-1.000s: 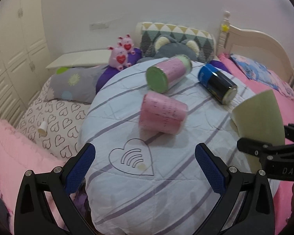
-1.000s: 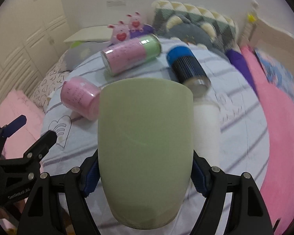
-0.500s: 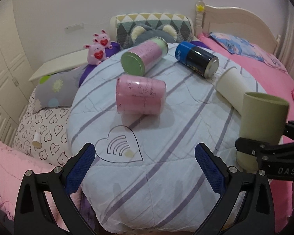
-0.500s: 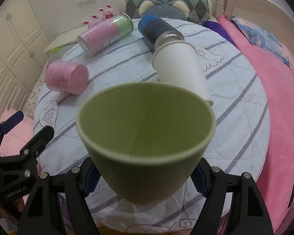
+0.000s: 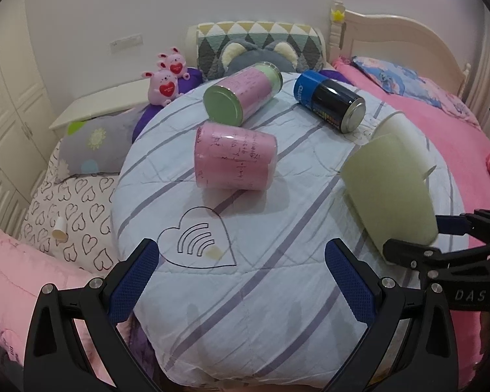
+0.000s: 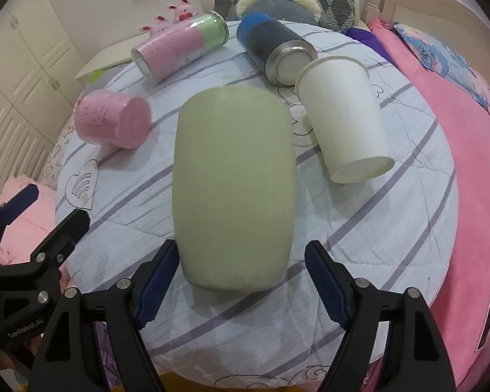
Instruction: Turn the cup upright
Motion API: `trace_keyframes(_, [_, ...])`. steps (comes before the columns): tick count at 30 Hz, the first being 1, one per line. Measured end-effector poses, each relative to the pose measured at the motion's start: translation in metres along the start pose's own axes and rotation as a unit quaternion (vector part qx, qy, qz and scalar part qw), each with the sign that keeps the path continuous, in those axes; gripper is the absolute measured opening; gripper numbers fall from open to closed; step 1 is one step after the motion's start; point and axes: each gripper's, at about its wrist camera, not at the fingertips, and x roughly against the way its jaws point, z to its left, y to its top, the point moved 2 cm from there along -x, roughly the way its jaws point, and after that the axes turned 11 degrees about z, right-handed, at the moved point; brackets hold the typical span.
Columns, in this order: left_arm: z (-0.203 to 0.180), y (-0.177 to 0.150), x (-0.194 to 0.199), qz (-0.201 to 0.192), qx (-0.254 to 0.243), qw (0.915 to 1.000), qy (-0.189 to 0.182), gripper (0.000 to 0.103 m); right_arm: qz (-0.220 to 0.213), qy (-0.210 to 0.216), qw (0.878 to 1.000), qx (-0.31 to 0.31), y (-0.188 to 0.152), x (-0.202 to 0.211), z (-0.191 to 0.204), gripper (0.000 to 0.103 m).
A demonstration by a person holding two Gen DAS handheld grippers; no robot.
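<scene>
A pale green cup (image 6: 233, 192) stands on the round striped cushion (image 6: 359, 245), its base toward me in the right wrist view. It also shows in the left wrist view (image 5: 390, 189) at the right. My right gripper (image 6: 241, 277) is open, its blue pads (image 6: 160, 271) on either side of the cup's near end; the right pad stands clear of the cup. My left gripper (image 5: 241, 271) is open and empty over the cushion's near edge.
A white paper cup (image 6: 343, 117) lies on its side right of the green cup. A pink can (image 5: 233, 160), a pink-and-green can (image 5: 241, 96) and a blue-black can (image 5: 330, 99) lie further back. Pillows and plush toys (image 5: 165, 80) are behind; pink bedding is on both sides.
The right gripper turned the green cup over from mouth-toward-camera, set it down on the cushion, and opened its jaws. The left gripper stayed open and shifted only slightly.
</scene>
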Motion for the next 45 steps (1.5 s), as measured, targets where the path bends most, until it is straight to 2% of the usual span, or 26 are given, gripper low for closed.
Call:
trace_keyframes(4, [-0.003, 0.004, 0.006, -0.005, 0.01, 0.9999, -0.002, 0.103, -0.002, 0.003, 1.0, 0.008, -0.006, 0.006, -0.001, 0.08])
trace_keyframes(6, [-0.006, 0.007, 0.009, -0.007, 0.012, 0.9999, -0.006, 0.103, -0.003, 0.03, 0.999, 0.012, -0.009, 0.011, -0.005, 0.08])
trace_keyframes(8, [-0.011, 0.009, 0.012, -0.007, 0.011, 0.9999, -0.009, 0.103, -0.004, 0.036, 0.999, 0.012, -0.012, 0.015, -0.009, 0.08])
trace_keyframes(11, [-0.021, 0.013, 0.016, -0.01, 0.01, 0.9998, -0.015, 0.103, -0.022, 0.007, 1.0, 0.016, -0.015, 0.024, -0.02, 0.08])
trace_keyframes(14, [-0.037, 0.017, 0.016, -0.008, 0.008, 0.9998, -0.019, 0.103, -0.038, 0.007, 0.999, 0.008, -0.016, 0.034, -0.038, 0.08])
trace_keyframes(19, [-0.064, 0.029, 0.012, 0.0, 0.018, 0.9995, -0.025, 0.103, -0.066, -0.029, 0.997, 0.008, -0.01, 0.047, -0.067, 0.08])
trace_keyframes(26, [-0.096, 0.047, -0.002, 0.022, 0.023, 0.9992, -0.026, 0.103, -0.087, -0.053, 0.995, 0.008, 0.007, 0.051, -0.103, 0.08])
trace_keyframes(35, [-0.115, 0.064, -0.024, 0.064, 0.058, 0.9954, -0.043, 0.103, -0.083, -0.033, 0.996, 0.013, 0.029, 0.039, -0.129, 0.08])
trace_keyframes(40, [-0.117, 0.07, -0.035, 0.082, 0.082, 0.9931, -0.019, 0.103, -0.075, -0.013, 0.997, 0.011, 0.037, 0.03, -0.14, 0.08])
trace_keyframes(45, [-0.117, 0.073, -0.047, 0.102, 0.111, 0.9885, -0.011, 0.103, -0.064, 0.01, 0.998, 0.012, 0.045, 0.016, -0.149, 0.08])
